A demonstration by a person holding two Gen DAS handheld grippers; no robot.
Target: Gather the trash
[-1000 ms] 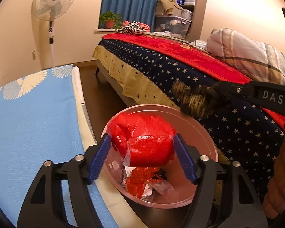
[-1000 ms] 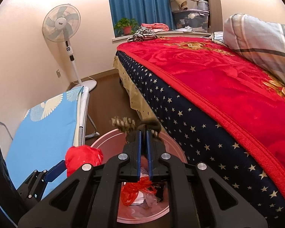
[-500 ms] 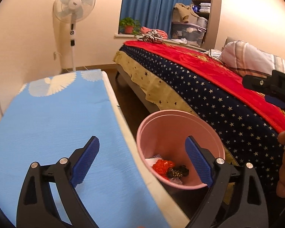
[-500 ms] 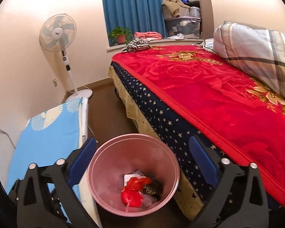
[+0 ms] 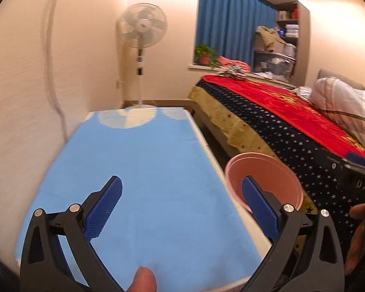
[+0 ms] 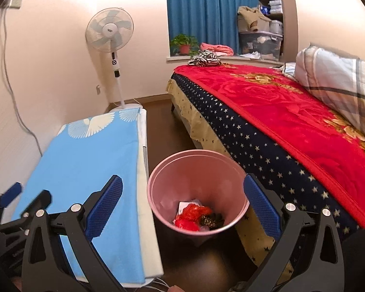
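The left claw (image 5: pixel 181 202) is spread wide with nothing between its blue pads (image 5: pixel 104 205). Its jaws have just been opening. It hangs over the worktop (image 5: pixel 143 170), which wears a light blue cloth with a white wing picture at the far end. The right claw (image 6: pixel 182 200) is wide apart too, and it grips nothing.

The pink bin (image 6: pixel 163 170) stands on the dark floor (image 6: pixel 163 124), between the worktop and the bed (image 6: pixel 292 121). The right claw looks straight down into it. At the bottom lies the trash: a red plastic bag (image 6: pixel 191 215), a small dark speckled thing (image 6: pixel 210 220) just beside it, and some white scraps (too small to tell apart).

The bed has a red blanket with gold flowers and a dark blue side full of little stars. A checked pillow (image 6: pixel 340 77) sits at its head. A white standing fan (image 6: pixel 109 30) waits in the corner by the wall, and a potted plant (image 6: pixel 183 43) sits on the sill in front of blue curtains (image 6: pixel 206 14).
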